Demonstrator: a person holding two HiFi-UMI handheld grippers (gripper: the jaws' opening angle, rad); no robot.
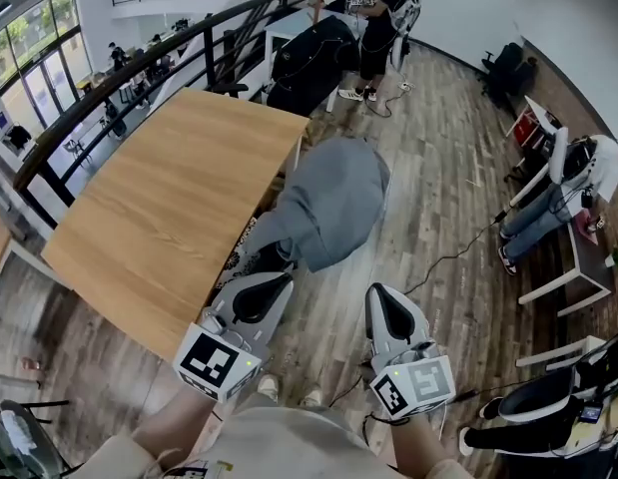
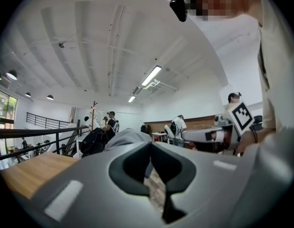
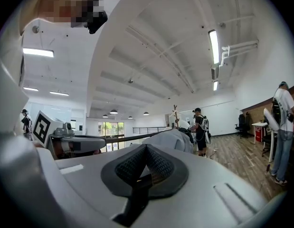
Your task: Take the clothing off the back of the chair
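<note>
The wooden table [image 1: 159,218] fills the left of the head view; at its near right corner the grey clothing [image 1: 333,203] hangs draped over the chair back, which it covers from sight; its long axis runs slantwise, from a low end by the table edge up and away to the right. Both grippers lie level below it, pointing toward it; the left gripper [image 1: 281,272] has its tip just beside the garment's near low end, so it seems the nearer; the right gripper [image 1: 380,297] sits apart from the cloth, which lies ahead and to its left. Each gripper's own view shows its jaws pressed together with nothing between them, and the grey mound straight ahead.
</note>
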